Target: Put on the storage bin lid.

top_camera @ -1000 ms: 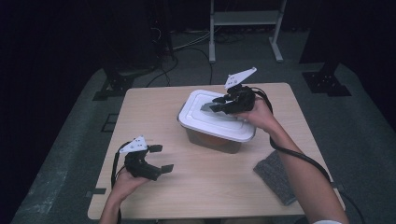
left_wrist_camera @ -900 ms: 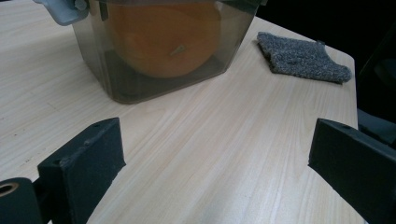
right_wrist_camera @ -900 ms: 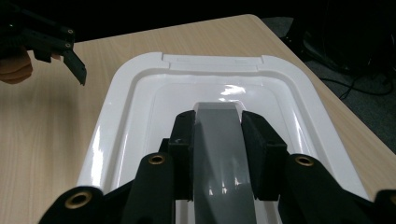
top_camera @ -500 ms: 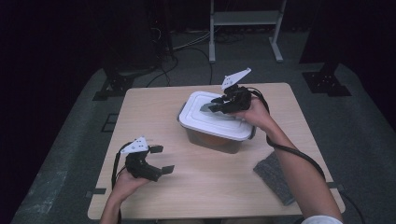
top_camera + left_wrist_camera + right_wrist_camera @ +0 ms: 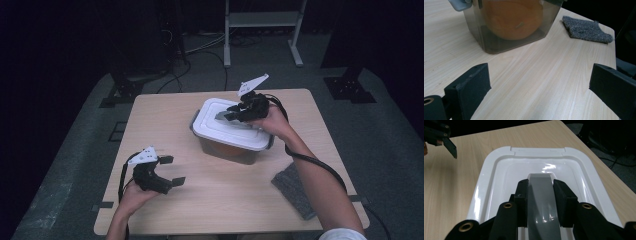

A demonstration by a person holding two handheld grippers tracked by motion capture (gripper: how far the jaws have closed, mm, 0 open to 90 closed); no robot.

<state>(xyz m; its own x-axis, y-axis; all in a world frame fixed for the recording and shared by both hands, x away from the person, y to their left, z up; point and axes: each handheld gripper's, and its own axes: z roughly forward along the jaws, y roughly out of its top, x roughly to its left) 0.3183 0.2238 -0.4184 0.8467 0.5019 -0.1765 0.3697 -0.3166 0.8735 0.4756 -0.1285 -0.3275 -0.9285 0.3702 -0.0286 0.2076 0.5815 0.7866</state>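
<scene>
One counter (image 5: pixel 220 210), light wood. On it, one clear plastic box (image 5: pixel 227 150) with one white lid (image 5: pixel 220 131), and that lid carries one grey handle (image 5: pixel 542 195). Inside the box there is one orange thing (image 5: pixel 512 18). One grey cloth (image 5: pixel 295 192) lies on the counter as well. Two tongs are here: the left tongs (image 5: pixel 171 170) and the right tongs (image 5: pixel 231 112), one to each of the person's two hands.
</scene>
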